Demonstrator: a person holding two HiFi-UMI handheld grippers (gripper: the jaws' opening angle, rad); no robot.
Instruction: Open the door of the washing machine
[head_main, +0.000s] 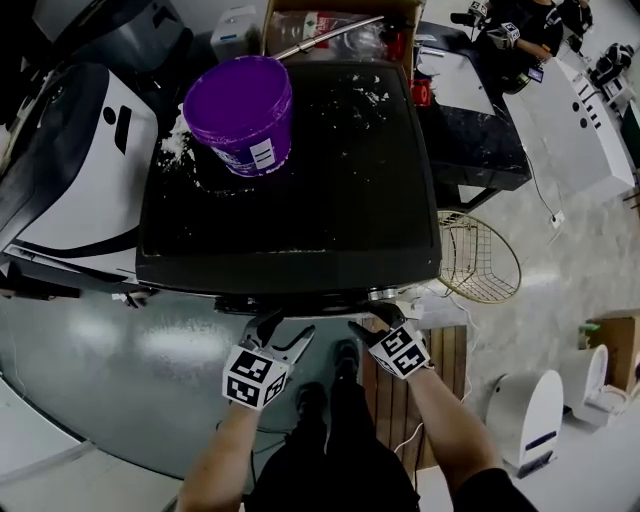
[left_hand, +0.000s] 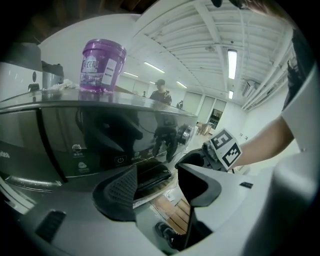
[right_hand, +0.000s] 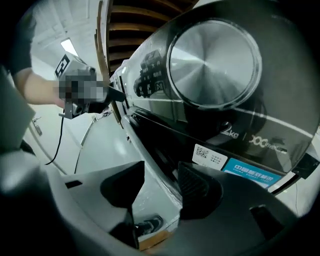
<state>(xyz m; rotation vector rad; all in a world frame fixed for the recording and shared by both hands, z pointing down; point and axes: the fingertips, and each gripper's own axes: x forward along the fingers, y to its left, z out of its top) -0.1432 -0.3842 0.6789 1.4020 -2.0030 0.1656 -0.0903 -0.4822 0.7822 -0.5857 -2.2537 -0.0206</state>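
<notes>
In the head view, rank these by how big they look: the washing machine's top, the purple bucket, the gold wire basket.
1. washing machine top, by far largest.
2. purple bucket.
3. gold wire basket, slightly smaller-looking; it sits lower, farther from the camera, so true size is unsure.

Bright strip lights (left_hand: 232, 62) overhead fill the room evenly, glaring off the pale floor (head_main: 120, 350) and mirrored in the glossy dark front of the washing machine (left_hand: 100, 135) (its top stays murky). Both gripper views bulge, with black corners and soft, blurred near parts.
</notes>
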